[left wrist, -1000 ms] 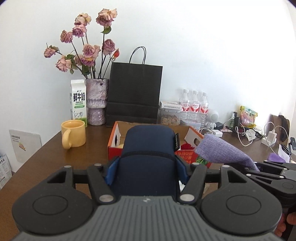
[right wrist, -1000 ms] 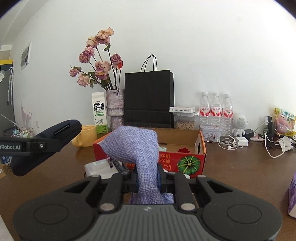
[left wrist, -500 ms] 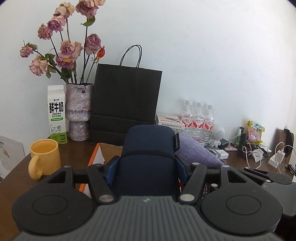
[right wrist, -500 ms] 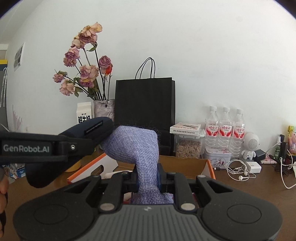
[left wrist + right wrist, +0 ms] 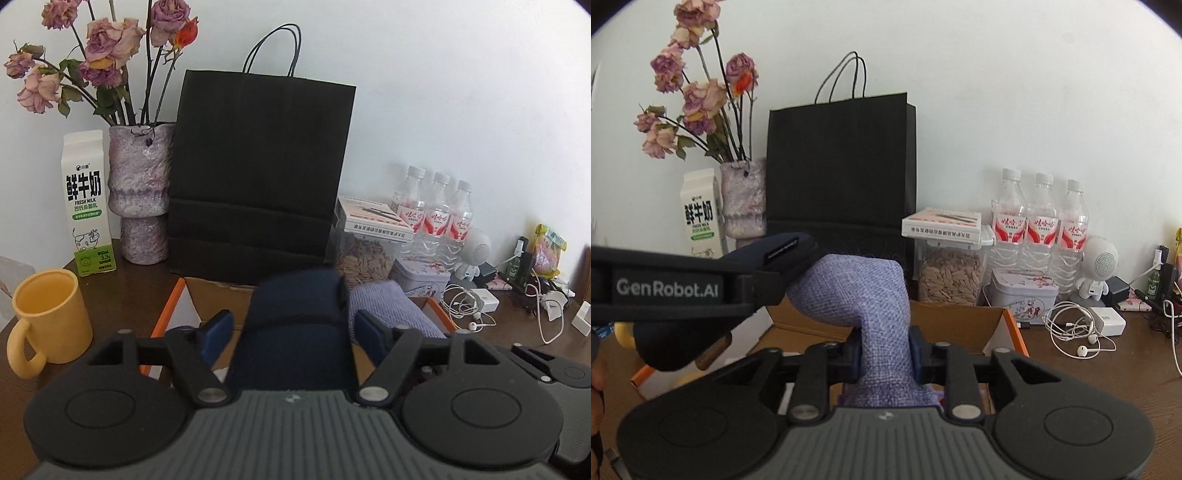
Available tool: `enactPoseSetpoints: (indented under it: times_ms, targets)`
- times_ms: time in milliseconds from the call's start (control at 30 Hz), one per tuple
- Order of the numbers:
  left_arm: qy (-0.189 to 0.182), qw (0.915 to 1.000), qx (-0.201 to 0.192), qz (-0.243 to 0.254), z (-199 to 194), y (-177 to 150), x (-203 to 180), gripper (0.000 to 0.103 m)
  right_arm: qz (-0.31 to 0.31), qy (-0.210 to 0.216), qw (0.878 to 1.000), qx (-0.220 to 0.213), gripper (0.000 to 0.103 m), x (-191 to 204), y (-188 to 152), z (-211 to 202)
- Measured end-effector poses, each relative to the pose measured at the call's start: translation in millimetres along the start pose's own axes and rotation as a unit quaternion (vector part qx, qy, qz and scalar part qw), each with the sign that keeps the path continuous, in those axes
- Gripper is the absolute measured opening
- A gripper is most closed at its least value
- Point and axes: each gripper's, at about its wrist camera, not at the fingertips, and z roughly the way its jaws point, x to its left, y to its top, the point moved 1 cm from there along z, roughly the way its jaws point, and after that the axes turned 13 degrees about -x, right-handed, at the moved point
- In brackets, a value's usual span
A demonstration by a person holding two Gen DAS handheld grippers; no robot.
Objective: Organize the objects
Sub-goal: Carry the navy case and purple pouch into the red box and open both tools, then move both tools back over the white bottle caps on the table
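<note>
Over the cardboard box [image 5: 207,295], the left tool [image 5: 291,332] is opening clear of the soft, light navy pouch [image 5: 295,332], the right tool [image 5: 882,354] opening beside the limp lavender pouch [image 5: 875,295]; both suit mid-body pinches.

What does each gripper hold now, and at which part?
Left gripper: jaws opening, pads clear of the navy case between them. Right gripper: jaws opening, pads touching the purple pouch near its lower end.
</note>
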Motion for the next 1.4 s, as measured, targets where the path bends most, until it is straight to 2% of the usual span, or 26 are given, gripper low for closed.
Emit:
enactPoseSetpoints:
  times_ms: [33,67,200,400,833,1067,1400]
  targets:
    - [0.004,1.0000,0.002,0.002,2,-1,1,0.103,-0.006,-0.010,1.000,0.011,0.092,-1,-4,4]
    - [0.009,1.0000,0.004,0.002,4,-1,3,0.103,-0.009,-0.018,1.000,0.015,0.102,-2,-6,7]
    - [0.024,0.9994,0.019,-0.019,5,-1,11,0.103,-0.002,-0.037,0.999,0.029,0.103,-9,-12,10]
    - [0.023,0.9994,0.019,-0.019,1,-1,11,0.103,0.010,-0.025,0.999,0.025,0.103,-13,-9,4]
    - [0.015,0.9998,-0.001,-0.011,-21,-1,10,0.103,-0.009,-0.009,1.000,-0.002,0.103,-3,0,-21]
    - [0.016,0.9997,-0.012,-0.010,-45,-3,14,0.103,-0.011,-0.005,1.000,-0.014,0.103,-2,1,-43]
    - [0.009,0.9994,-0.032,0.002,-102,-12,15,0.103,-0.017,0.006,0.999,-0.044,0.103,0,2,-101]
